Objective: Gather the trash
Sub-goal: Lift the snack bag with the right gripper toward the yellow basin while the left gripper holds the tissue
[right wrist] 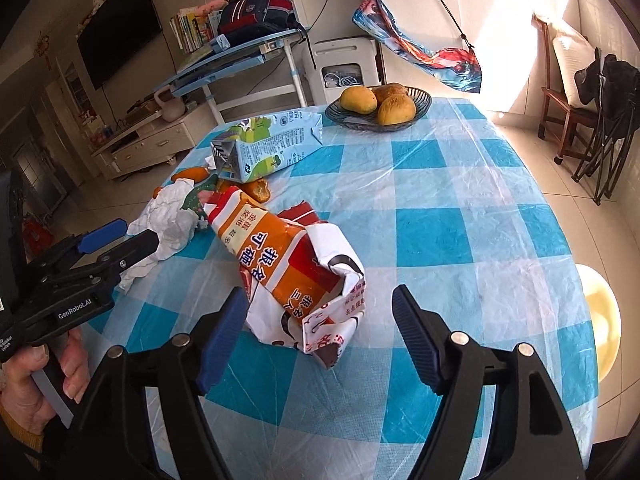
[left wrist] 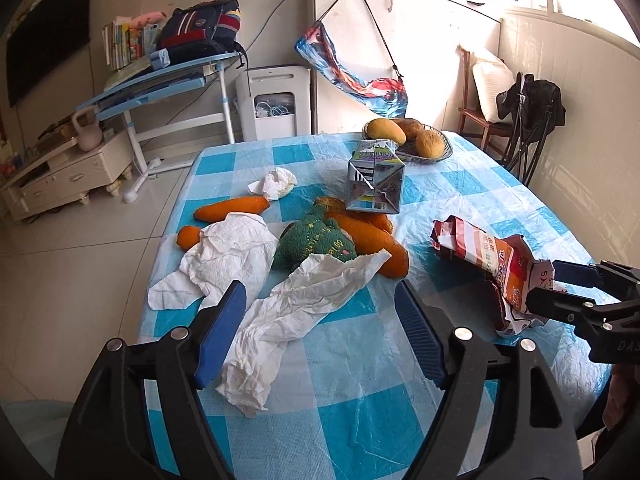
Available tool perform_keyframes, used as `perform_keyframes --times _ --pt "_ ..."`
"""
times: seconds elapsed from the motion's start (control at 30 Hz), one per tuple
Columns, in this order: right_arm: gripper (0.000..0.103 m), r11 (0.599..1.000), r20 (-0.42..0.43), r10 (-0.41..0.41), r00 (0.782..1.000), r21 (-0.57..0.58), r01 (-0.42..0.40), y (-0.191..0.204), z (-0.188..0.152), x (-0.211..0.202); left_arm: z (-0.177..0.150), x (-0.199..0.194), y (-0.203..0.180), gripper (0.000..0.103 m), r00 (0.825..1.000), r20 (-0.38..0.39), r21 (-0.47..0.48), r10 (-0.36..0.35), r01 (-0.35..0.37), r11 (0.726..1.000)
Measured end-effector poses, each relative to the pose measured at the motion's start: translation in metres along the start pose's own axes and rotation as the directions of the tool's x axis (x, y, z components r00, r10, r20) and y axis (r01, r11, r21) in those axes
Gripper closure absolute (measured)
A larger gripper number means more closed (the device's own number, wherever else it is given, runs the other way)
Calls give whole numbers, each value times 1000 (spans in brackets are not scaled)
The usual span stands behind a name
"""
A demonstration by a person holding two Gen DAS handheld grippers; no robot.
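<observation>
A crumpled white tissue (left wrist: 296,304) lies on the checked table between the open fingers of my left gripper (left wrist: 320,308). A second tissue (left wrist: 224,256) and a small tissue ball (left wrist: 276,184) lie farther left. A milk carton (left wrist: 374,178) lies on its side; it also shows in the right wrist view (right wrist: 268,146). An orange and red snack wrapper (right wrist: 292,268) lies between the open fingers of my right gripper (right wrist: 320,312), touching neither. The wrapper shows at the right of the left wrist view (left wrist: 492,264), with the right gripper (left wrist: 560,288) at its near end.
Carrots (left wrist: 232,208) and a green cloth (left wrist: 316,240) lie mid-table. A basket of mangoes (right wrist: 378,108) stands at the far edge. The table's (right wrist: 460,220) right half is bare checked cloth. A chair (right wrist: 568,108) and a yellow stool (right wrist: 600,312) stand to the right.
</observation>
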State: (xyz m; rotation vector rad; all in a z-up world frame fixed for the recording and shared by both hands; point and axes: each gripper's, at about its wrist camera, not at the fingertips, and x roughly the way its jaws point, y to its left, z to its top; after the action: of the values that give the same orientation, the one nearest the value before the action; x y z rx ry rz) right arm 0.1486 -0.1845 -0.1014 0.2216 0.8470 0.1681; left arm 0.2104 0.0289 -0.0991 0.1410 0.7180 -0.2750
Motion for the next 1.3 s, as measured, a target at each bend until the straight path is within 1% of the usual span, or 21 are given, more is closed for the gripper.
perform_keyframes --times 0.07,0.1,0.13,0.17,0.2,0.23,0.27,0.3,0.37,0.43,0.53,0.63,0.77,0.9,1.03,1.13,1.2,1.3 --pt "32 1000 -9 13 1000 5 -13 -1 -2 2 4 12 -3 28 999 -26 27 21 -20 999" --pt "34 1000 -12 20 1000 5 -20 -1 -2 3 5 19 -4 28 999 -44 35 31 -29 999" --pt "44 999 -20 32 999 5 -32 0 -2 5 6 27 -4 32 997 -73 39 26 -23 999" --pt "56 999 -30 39 999 5 -39 0 -2 7 7 35 -4 42 994 -113 34 6 -2 999" --pt "64 999 -37 53 998 6 -53 0 -2 8 7 41 -2 75 990 -144 24 -11 14 1000" --pt "73 998 -40 66 997 6 -66 0 -2 9 5 45 0 95 987 -160 12 -18 20 1000" --pt "77 997 -36 72 997 2 -72 1 -2 9 5 45 1 98 986 -162 3 -32 33 999" --pt "80 997 -31 77 997 -8 -77 4 -2 7 5 44 1 100 986 -160 -1 -44 45 999" --pt "88 997 -9 75 997 -26 -75 6 -1 1 5 37 0 100 987 -146 -10 -68 67 998" --pt "90 997 17 71 997 -36 -70 7 1 -7 6 27 1 100 987 -121 -31 -101 98 995" --pt "93 998 54 59 997 -42 -56 5 5 -19 10 11 2 100 983 -81 -69 -166 161 985" --pt "93 998 88 38 995 -47 -34 0 9 -31 15 -3 -2 100 973 -45 -102 -226 220 970" --pt "93 999 143 -1 990 -44 8 -12 14 -50 20 -17 -18 100 958 -10 -126 -287 284 950" --pt "93 996 200 -72 977 -39 81 -29 23 -73 24 -24 -45 100 948 -5 -102 -320 317 943" --pt "93 981 245 -179 953 -23 191 -54 34 -94 36 -25 -75 100 931 -7 -73 -366 364 928" --pt "93 958 266 -268 926 -22 284 -75 43 -107 48 -23 -104 100 918 -8 -40 -396 395 918" --pt "93 937 267 -328 906 -32 349 -91 48 -113 56 -21 -124 100 909 -11 -20 -417 417 909" --pt "93 892 254 -424 869 -51 449 -116 53 -119 67 -16 -155 100 891 -17 2 -453 453 891"
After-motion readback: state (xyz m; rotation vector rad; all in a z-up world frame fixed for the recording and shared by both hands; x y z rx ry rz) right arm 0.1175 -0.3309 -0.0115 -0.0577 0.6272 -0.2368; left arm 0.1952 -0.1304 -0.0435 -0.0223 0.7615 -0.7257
